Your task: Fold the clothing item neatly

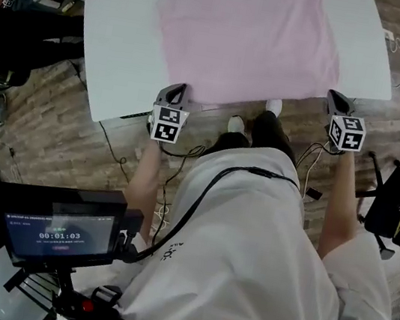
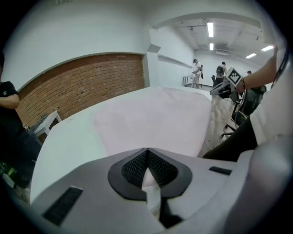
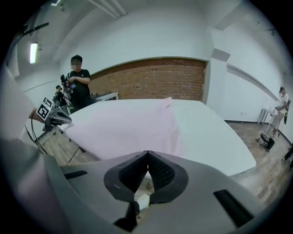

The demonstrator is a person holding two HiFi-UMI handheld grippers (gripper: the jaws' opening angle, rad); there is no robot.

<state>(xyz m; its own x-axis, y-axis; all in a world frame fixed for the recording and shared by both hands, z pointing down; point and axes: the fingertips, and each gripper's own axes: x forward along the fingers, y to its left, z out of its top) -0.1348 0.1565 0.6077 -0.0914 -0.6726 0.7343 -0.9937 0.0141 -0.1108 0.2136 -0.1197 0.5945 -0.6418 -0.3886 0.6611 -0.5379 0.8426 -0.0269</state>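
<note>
Left gripper [image 1: 177, 89] and right gripper [image 1: 335, 97] jaws together, empty, beside pink garment [image 1: 251, 38]. Open first. Pinch both near corners level on tabletop [image 1: 121, 43].

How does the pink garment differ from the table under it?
Colour: the pink garment is pale pink, the table is white.
Extent: the garment covers only part of the table, which shows bare on both sides.
Surface: the garment has faint creases; the table looks smooth.
Shared: both lie flat, near edges roughly together.
</note>
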